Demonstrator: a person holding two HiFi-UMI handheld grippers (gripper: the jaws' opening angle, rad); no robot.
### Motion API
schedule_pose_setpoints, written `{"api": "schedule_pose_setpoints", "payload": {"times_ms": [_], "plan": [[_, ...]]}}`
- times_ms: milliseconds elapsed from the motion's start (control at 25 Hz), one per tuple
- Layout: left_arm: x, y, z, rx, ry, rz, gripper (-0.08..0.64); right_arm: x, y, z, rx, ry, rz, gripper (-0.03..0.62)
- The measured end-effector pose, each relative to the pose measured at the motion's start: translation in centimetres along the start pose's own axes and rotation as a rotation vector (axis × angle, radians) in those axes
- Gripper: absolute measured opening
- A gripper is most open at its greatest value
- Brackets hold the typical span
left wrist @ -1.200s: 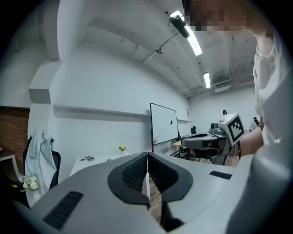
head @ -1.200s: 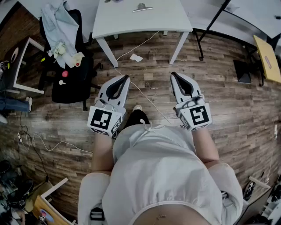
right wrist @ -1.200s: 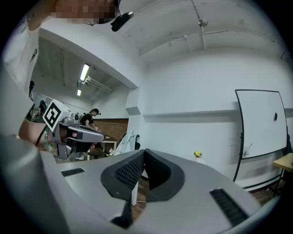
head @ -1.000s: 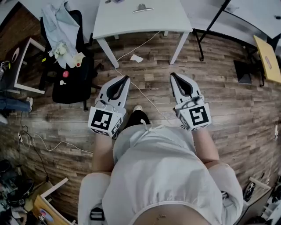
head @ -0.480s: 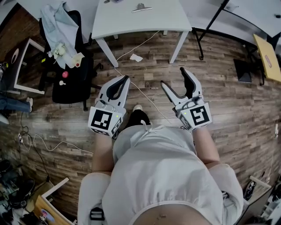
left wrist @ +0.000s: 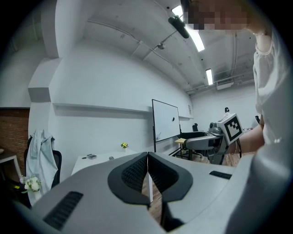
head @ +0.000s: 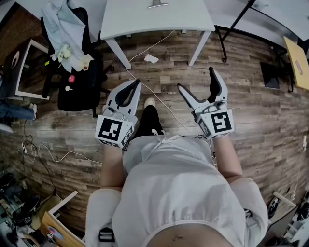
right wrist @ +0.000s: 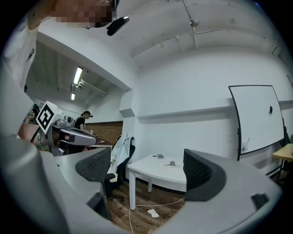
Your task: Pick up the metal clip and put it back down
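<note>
Right gripper [head: 196, 78], closed a second ago, is opening its jaws, empty.

The wooden floor [head: 251, 111] between the person and the white tabletop [head: 145, 21] is open, crossed only by a thin white cable [head: 164, 106] and a paper scrap [head: 151, 58]. A clothes-draped office chair [head: 72, 94] crowds the left, and another table's slanted black leg [head: 237, 19] stands on the right. The tabletop's near part is bare before the metal clip [head: 157, 5].

Office/lab rm, white desk [head: 135, 21], swivel chair [head: 75, 99], whiteboard [right wrist: 254, 116], ceiling strip lights [left wrist: 198, 40], wood-look floor [head: 251, 111]
</note>
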State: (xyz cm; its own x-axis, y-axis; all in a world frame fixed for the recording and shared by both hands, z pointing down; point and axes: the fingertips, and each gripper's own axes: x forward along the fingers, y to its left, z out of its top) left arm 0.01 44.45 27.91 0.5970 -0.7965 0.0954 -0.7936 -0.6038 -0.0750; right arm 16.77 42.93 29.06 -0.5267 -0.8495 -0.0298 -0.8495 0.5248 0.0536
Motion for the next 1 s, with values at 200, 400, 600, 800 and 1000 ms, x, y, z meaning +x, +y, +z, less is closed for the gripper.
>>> {"api": "schedule_pose_setpoints", "payload": {"times_ms": [200, 400, 600, 800, 1000], "plan": [[2.2, 3.4, -1.1, 0.000, 0.010, 0.003, 0.020, 4.2, -0.8, -0.9, 0.003, 0.011, 0.006, 0.488], [6.1, 9.7, -1.5, -0.020, -0.007, -0.005, 0.020, 11.1, -2.0, -1.4, -0.005, 0.027, -0.011, 0.488], [11.3, 17.0, -1.0, -0.029, -0.009, -0.036, 0.020, 19.6, -4.3, -1.1, 0.002, 0.055, -0.045, 0.488], [16.5, 24.9, -0.5, -0.033, -0.014, -0.069, 0.020, 28.6, -6.6, -1.5, 0.019, 0.095, -0.086, 0.488], [21.2, 31.3, -0.8, -0.037, -0.011, -0.086, 0.020, 35.8, -8.8, -2.2, 0.019, 0.115, -0.125, 0.488]]}}
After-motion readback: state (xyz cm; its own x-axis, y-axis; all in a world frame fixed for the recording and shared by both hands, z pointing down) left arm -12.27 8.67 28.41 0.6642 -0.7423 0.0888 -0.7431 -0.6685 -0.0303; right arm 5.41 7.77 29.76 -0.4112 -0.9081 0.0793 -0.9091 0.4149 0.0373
